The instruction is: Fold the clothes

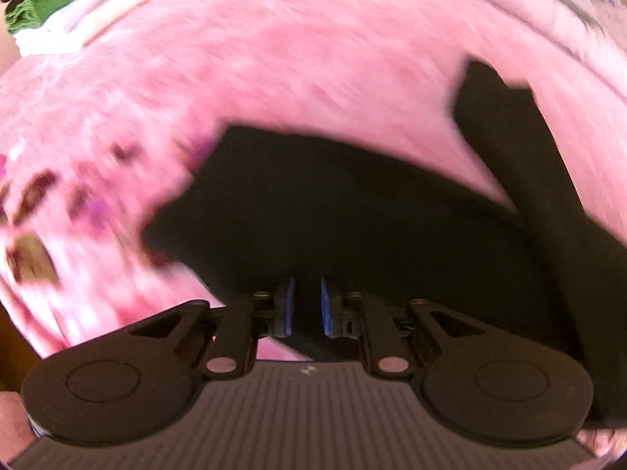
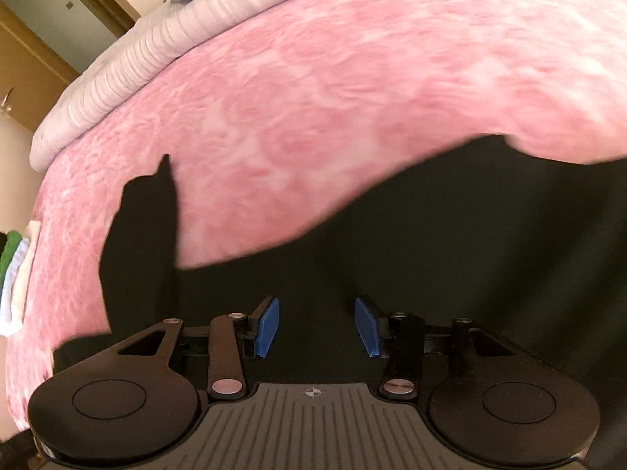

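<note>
Black fabric garment (image 2: 431, 243) lying spread on pink mottled plush blanket (image 2: 313, 98); left gripper (image 1: 307, 307) hovering narrowly parted, possibly pinching cloth; right gripper (image 2: 316, 327) gaping wide; brown wooden door (image 2: 27, 58) beyond.

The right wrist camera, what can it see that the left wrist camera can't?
Only the right wrist view shows the ribbed pale quilt, the brown wooden door and the right gripper, jaws wide apart. Only the left wrist view shows dark blotches on the blanket and the left gripper, jaws open just a little. Both show the pink blanket, the black garment lying on it, and a pile of clothes with a green piece.
</note>
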### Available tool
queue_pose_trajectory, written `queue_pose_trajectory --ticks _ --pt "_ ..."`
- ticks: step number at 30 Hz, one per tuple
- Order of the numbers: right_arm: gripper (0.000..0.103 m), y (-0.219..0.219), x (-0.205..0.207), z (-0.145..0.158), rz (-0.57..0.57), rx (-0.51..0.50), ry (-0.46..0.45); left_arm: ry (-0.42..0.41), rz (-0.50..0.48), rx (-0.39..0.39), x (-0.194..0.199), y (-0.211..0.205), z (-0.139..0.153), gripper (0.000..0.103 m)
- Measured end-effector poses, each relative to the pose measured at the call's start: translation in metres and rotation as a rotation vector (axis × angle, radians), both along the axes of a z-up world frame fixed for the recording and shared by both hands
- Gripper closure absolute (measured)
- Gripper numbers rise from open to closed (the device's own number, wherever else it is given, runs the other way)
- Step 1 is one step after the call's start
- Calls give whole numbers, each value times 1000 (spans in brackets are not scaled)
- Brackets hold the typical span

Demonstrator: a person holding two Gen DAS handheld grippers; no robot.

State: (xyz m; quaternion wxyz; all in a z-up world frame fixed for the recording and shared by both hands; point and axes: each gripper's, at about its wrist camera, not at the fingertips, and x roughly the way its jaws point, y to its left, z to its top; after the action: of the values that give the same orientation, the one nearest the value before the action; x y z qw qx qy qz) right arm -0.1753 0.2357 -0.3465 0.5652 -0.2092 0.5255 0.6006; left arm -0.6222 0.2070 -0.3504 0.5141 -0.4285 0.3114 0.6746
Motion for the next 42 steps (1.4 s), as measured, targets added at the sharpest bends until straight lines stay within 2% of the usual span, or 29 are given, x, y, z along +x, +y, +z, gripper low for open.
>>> queue_pose_trajectory --ticks 3,6,9,12,15,18,19,20,21,22,25,32,35,36,37,39,42 --pt "55 32 -25 -8 -28 -22 32 -16 36 13 -39 25 11 91" --pt "55 64 -44 -23 -74 -50 128 -80 25 -20 -55 50 15 91" --pt "55 86 -51 -36 -112 -80 240 -153 -16 -62 -47 66 13 91" --pt "55 110 -60 -56 -95 -96 330 -224 -27 -86 -36 75 7 90" --pt "55 131 -68 -80 -77 -93 416 -261 17 -104 -35 77 -1 90" --pt "55 146 -67 -89 -90 -76 514 -295 84 -112 -44 73 -4 91" --pt "56 152 -71 -89 -80 -74 515 -305 102 -114 -47 71 -4 91" --pt "62 157 -76 -88 -67 -71 511 -311 115 -115 -50 69 -4 91" --pt "91 161 -87 -83 -25 -63 454 -317 128 -116 -53 68 -4 91" --pt "101 165 -98 -78 17 -56 396 -318 135 -114 -55 67 -2 91" --pt "102 175 -132 -62 144 -31 224 -300 156 -97 -65 66 8 91" --pt "102 103 -256 33 676 350 27 -305 296 -38 -106 29 35 91" --pt "98 55 -316 39 957 307 50 -333 346 -31 -119 11 41 91" --pt "91 39 -332 35 1031 260 27 -345 363 -30 -123 4 42 91" --pt "78 23 -344 30 1081 228 -9 -362 376 -27 -126 0 42 90" --pt "69 -3 -349 22 1113 217 -81 -405 394 -24 -129 -8 37 90" --pt "65 -26 -331 12 1115 190 -184 -467 408 -23 -129 -13 27 89"
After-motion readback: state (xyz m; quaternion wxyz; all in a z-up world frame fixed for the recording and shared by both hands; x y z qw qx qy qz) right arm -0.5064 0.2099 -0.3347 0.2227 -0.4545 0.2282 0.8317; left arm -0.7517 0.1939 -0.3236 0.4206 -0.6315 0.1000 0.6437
